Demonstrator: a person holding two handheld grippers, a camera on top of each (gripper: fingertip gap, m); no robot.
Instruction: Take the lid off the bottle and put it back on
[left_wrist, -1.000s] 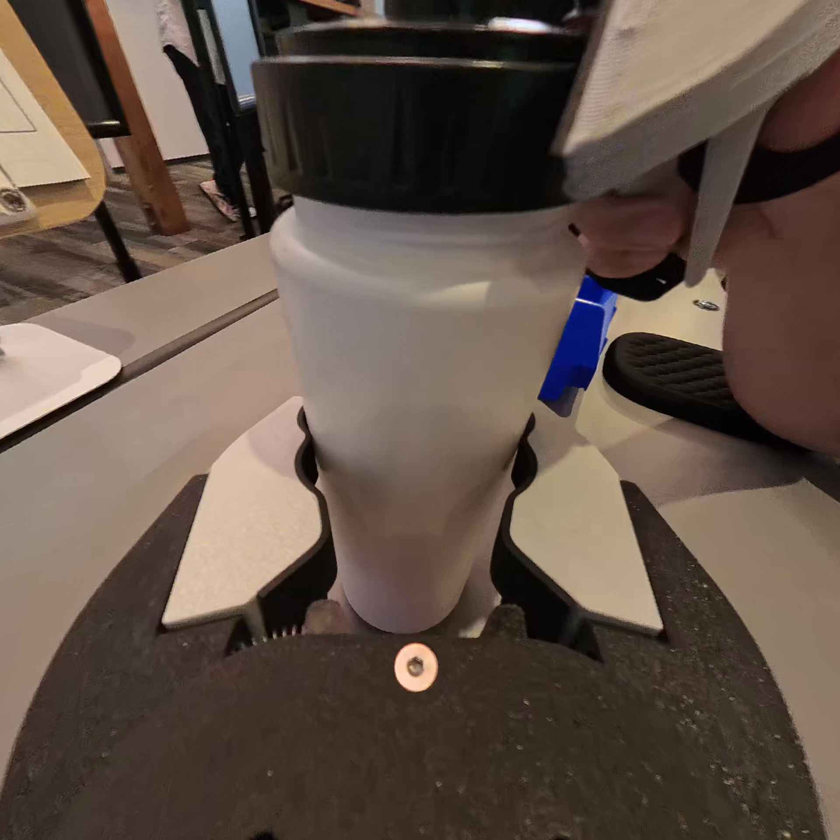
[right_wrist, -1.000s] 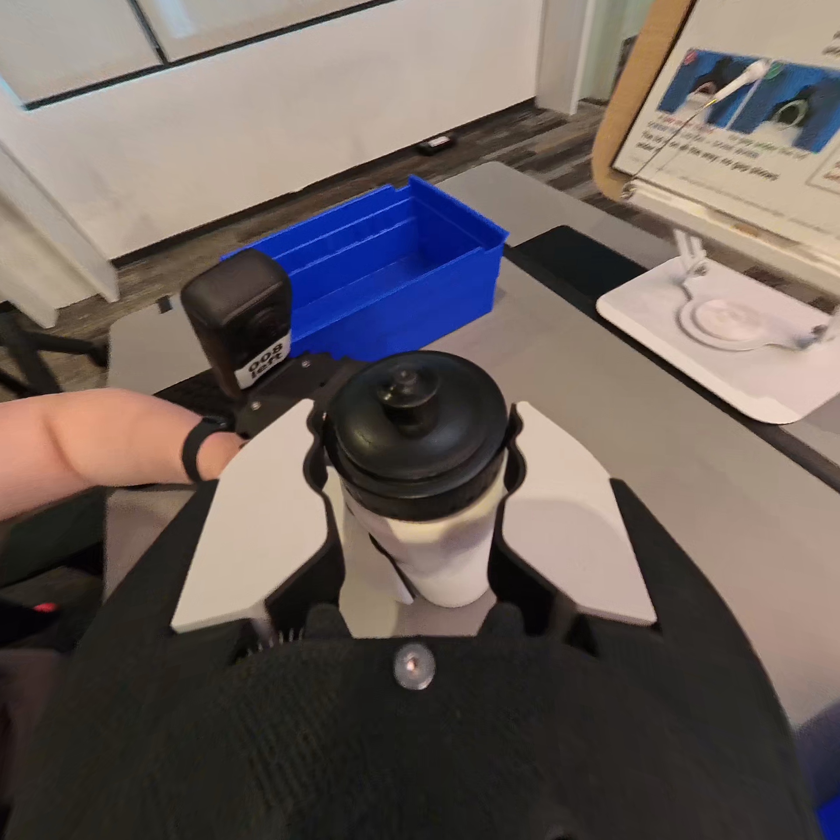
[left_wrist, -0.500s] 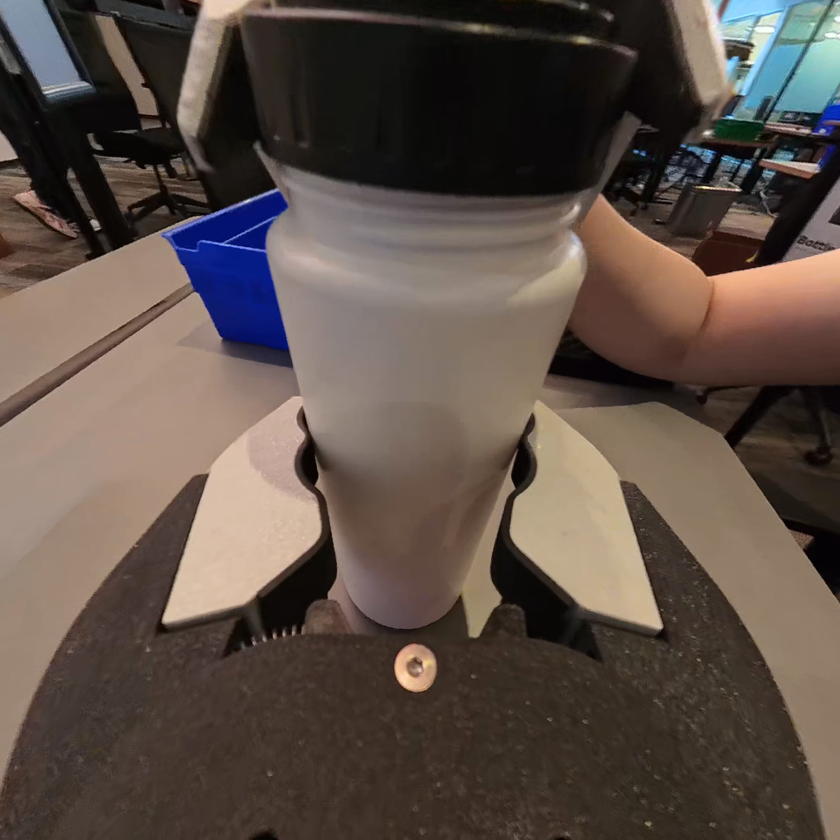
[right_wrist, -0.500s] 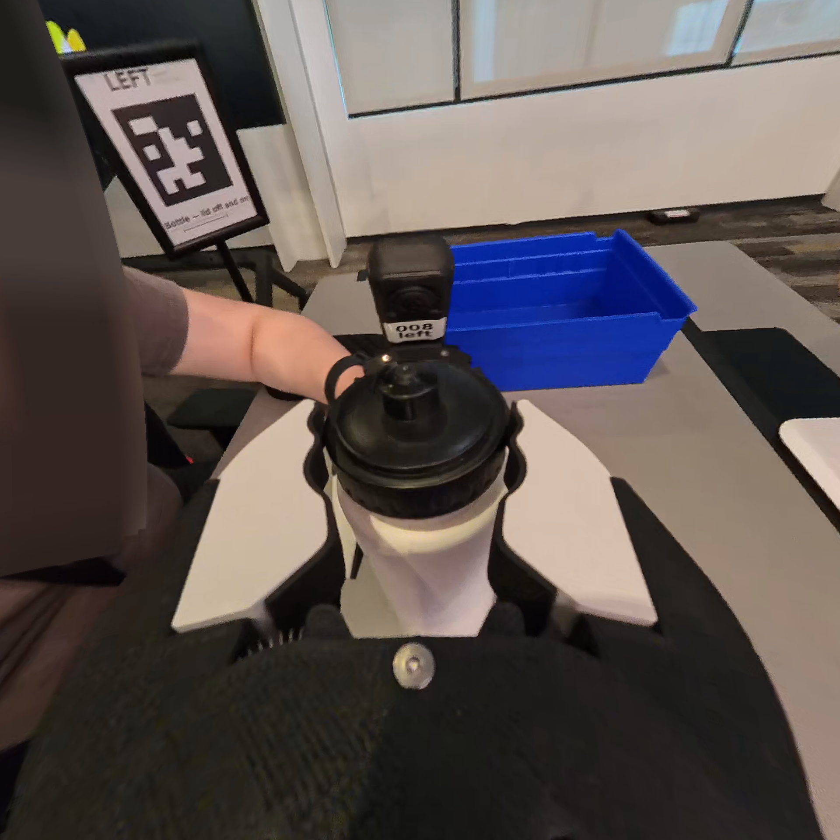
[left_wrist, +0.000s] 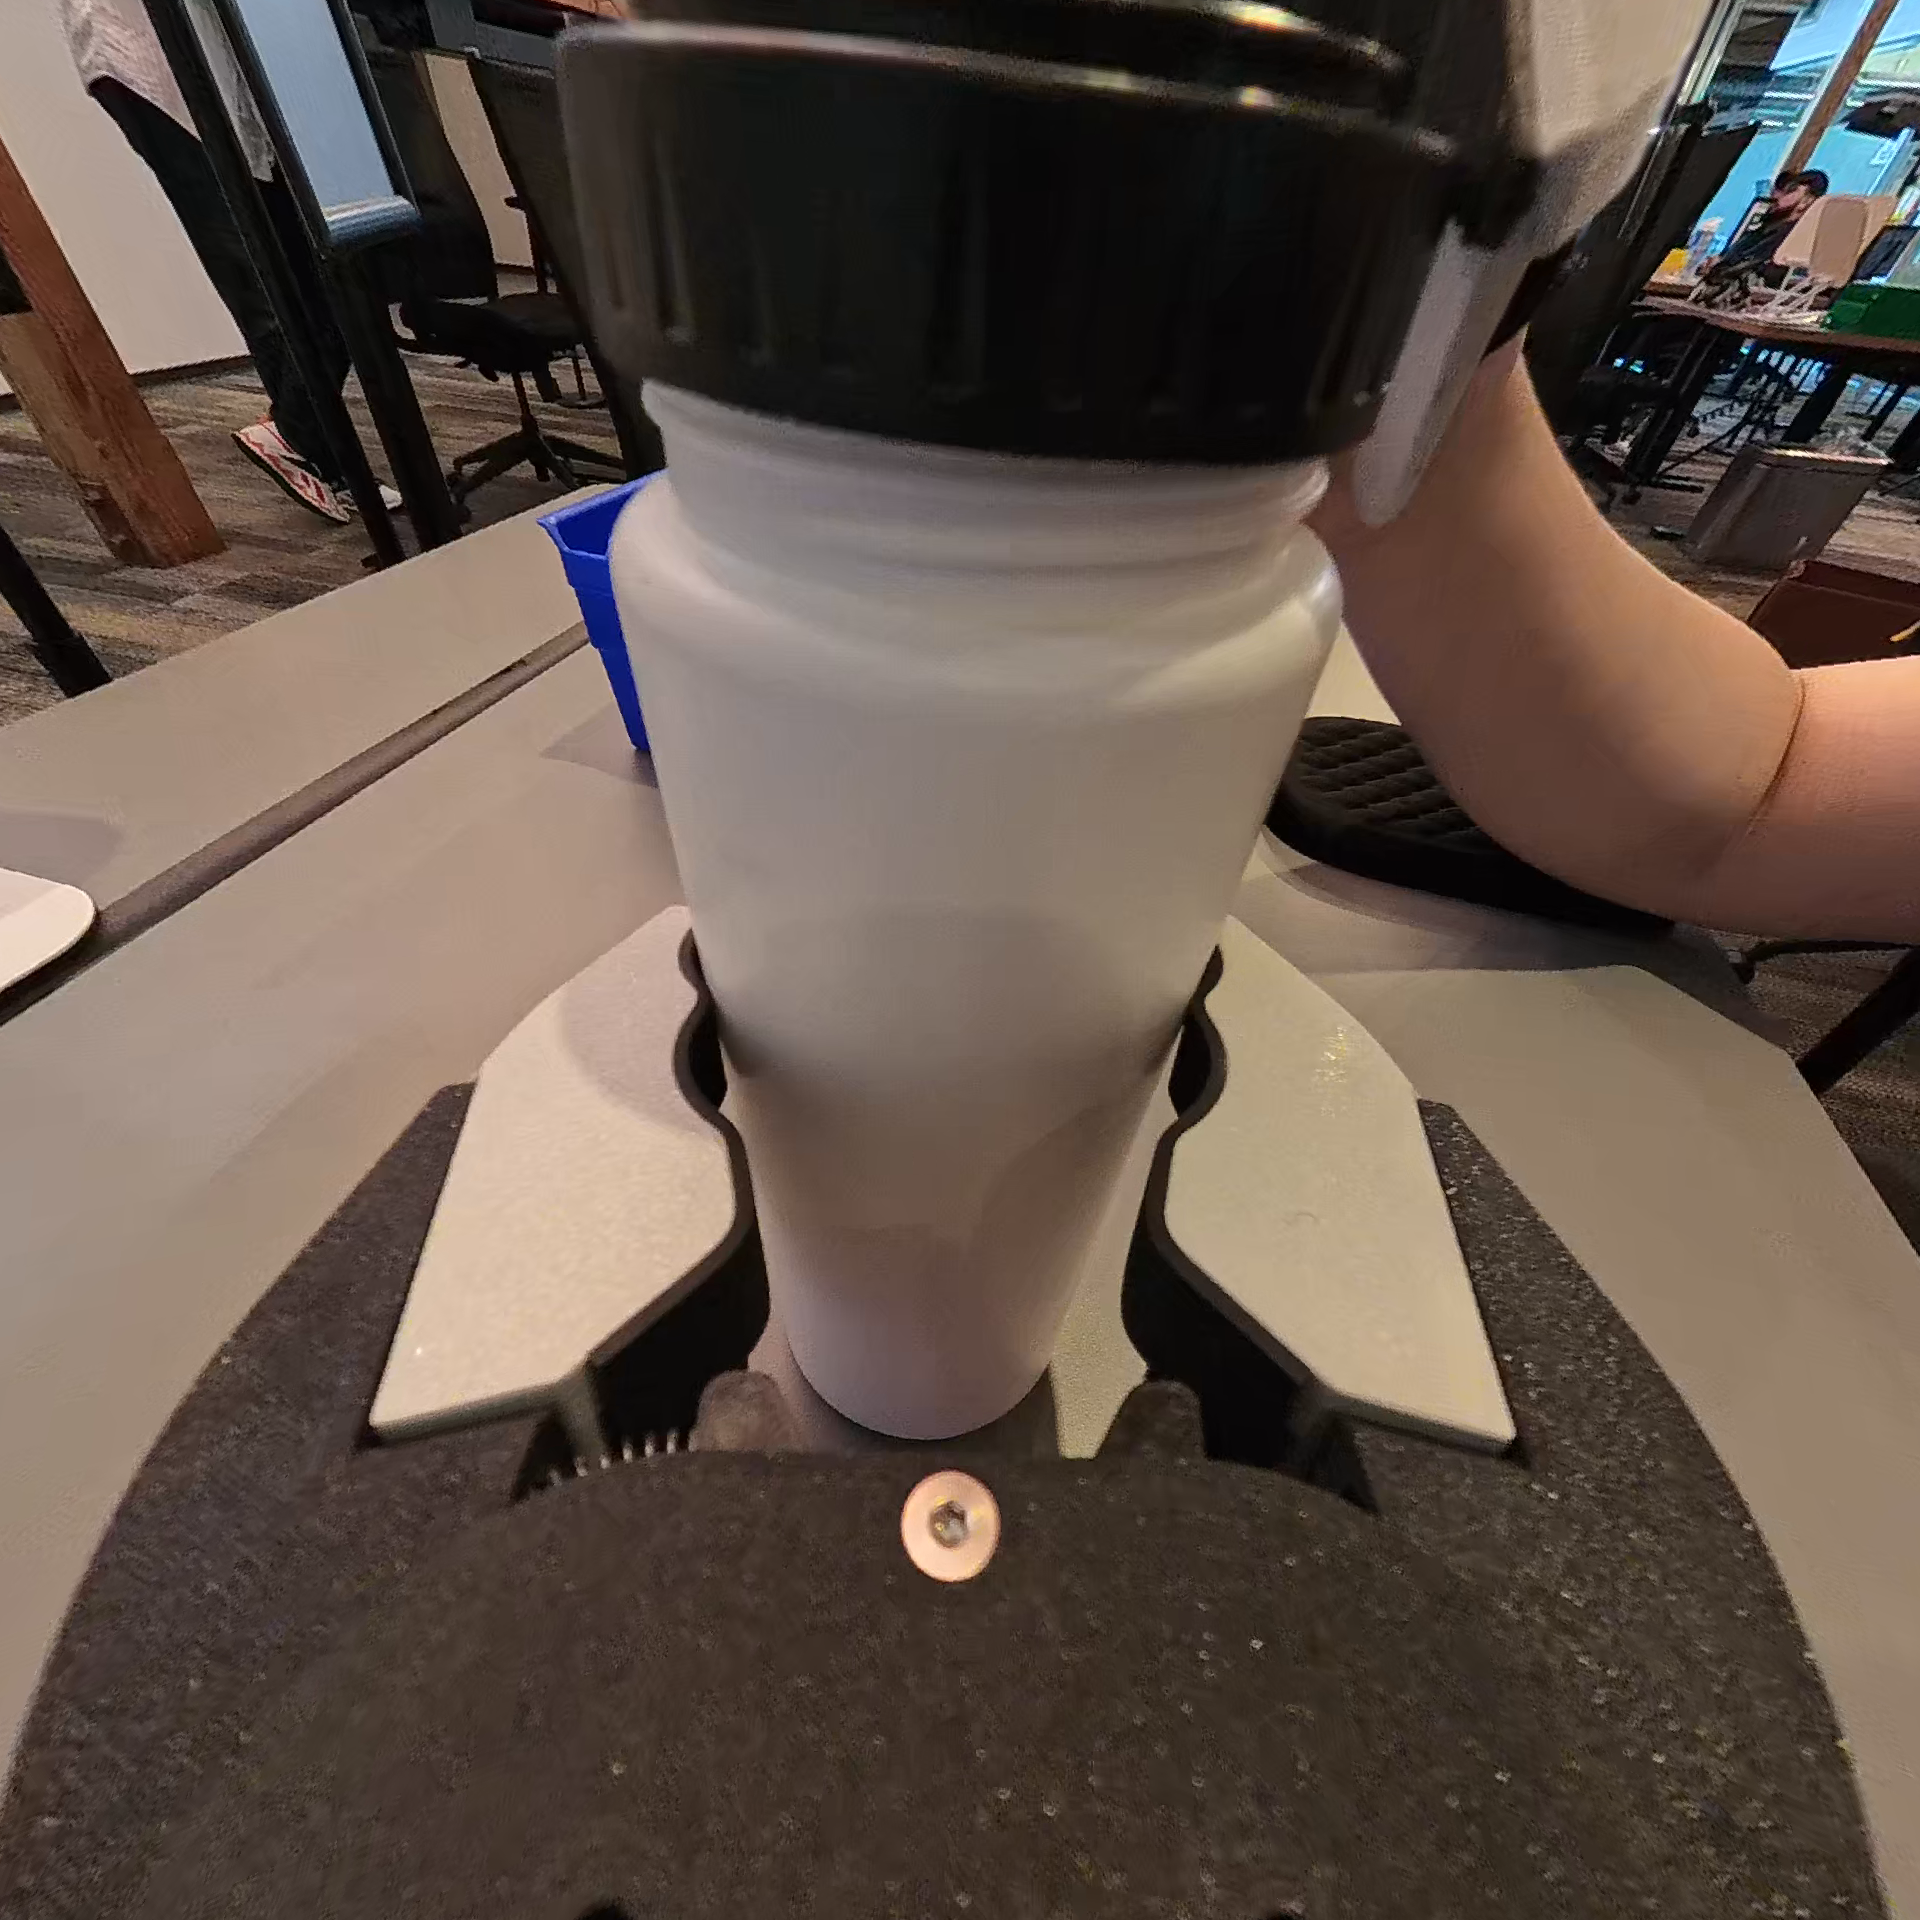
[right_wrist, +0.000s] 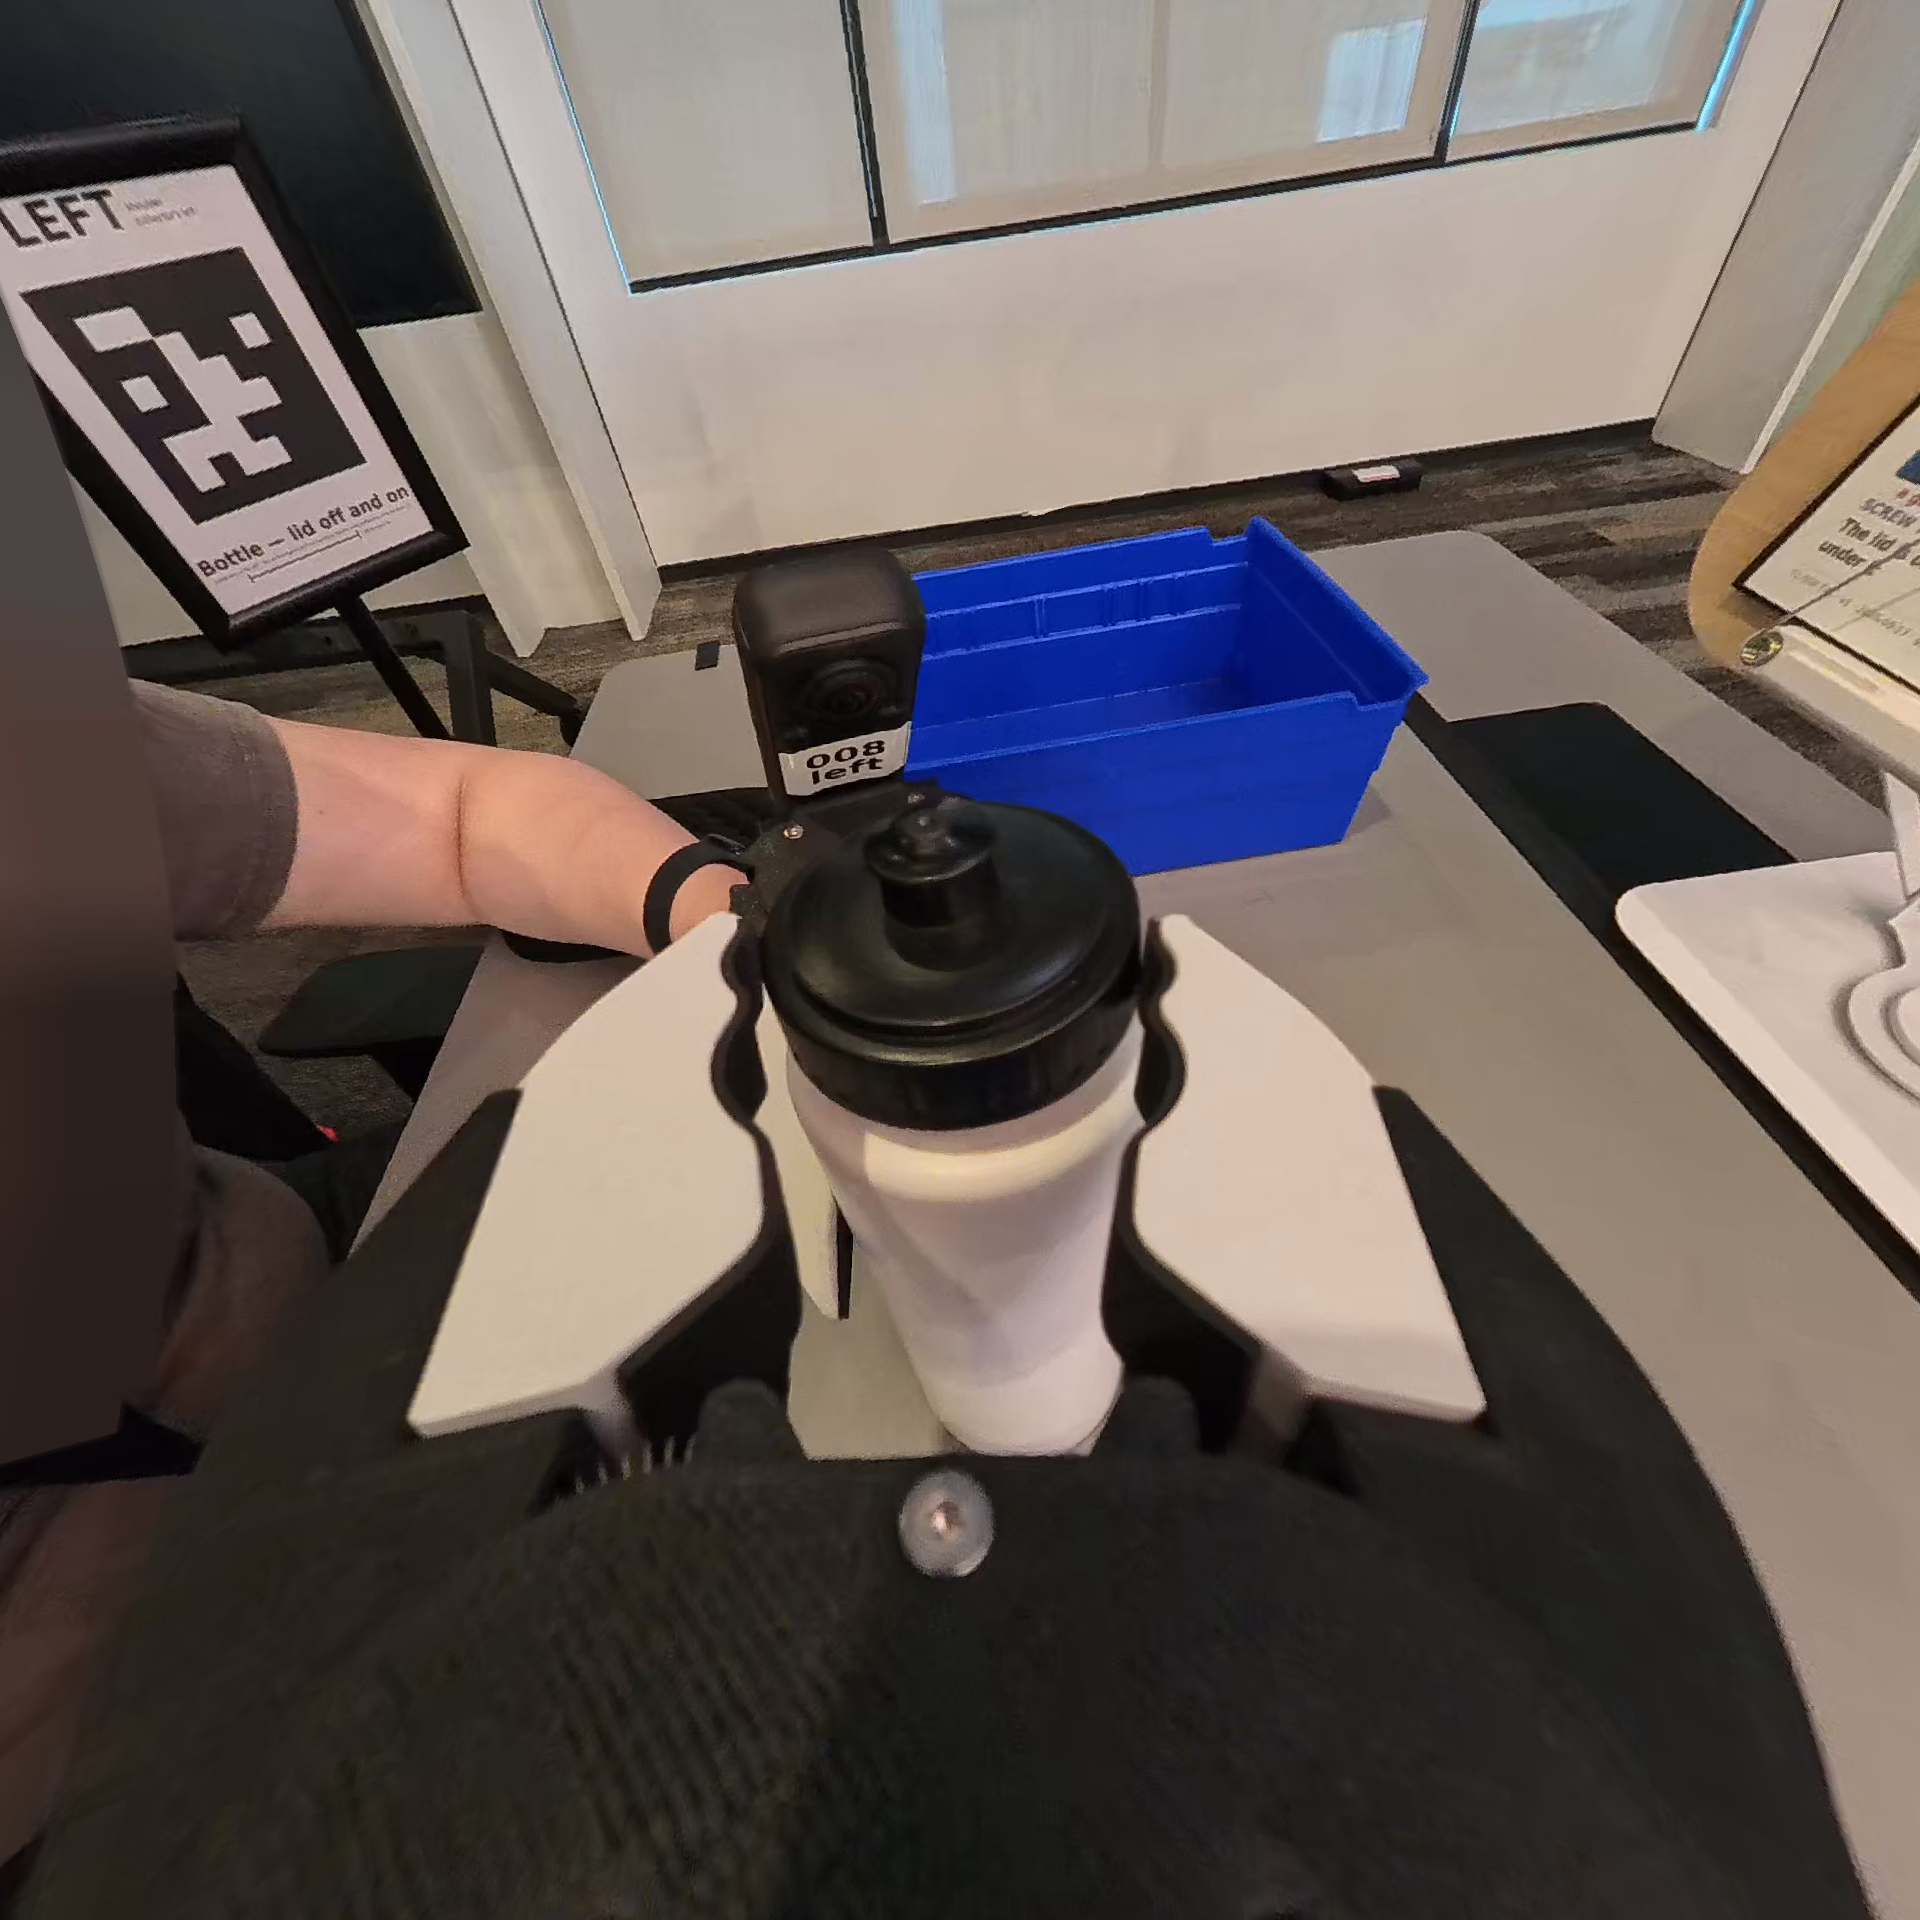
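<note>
On a grey table (right_wrist: 1455, 997) in an office-like room, a white bottle (left_wrist: 966, 883) is held upright, its base close to the tabletop; whether it touches cannot be told. The left gripper (left_wrist: 951, 1049) is clamped on the lower body of the bottle, one finger pressed to each side. The black lid (right_wrist: 951, 966), with a pull spout on top, is seated on the neck of the bottle, and a band of white thread is seen just under its rim in the left wrist view. The right gripper (right_wrist: 945, 997) is closed around the lid from both sides.

Behind the bottle, a blue bin (right_wrist: 1153, 696) is set on the table, well apart from the grippers. A black textured pad (left_wrist: 1403, 821) lies at the table's edge under a bare forearm (left_wrist: 1558, 707). A white stand base (right_wrist: 1787, 1029) is seen at one edge of the table, with a board on a wooden backing above it. A framed sign (right_wrist: 208, 384) with a black-and-white square marker is propped on a stand beside the table. White walls with frosted window panels are seen beyond, over a dark striped carpet. In the left wrist view, office chairs (left_wrist: 499, 312), a wooden post, further desks and a person's legs are made out in the background.
</note>
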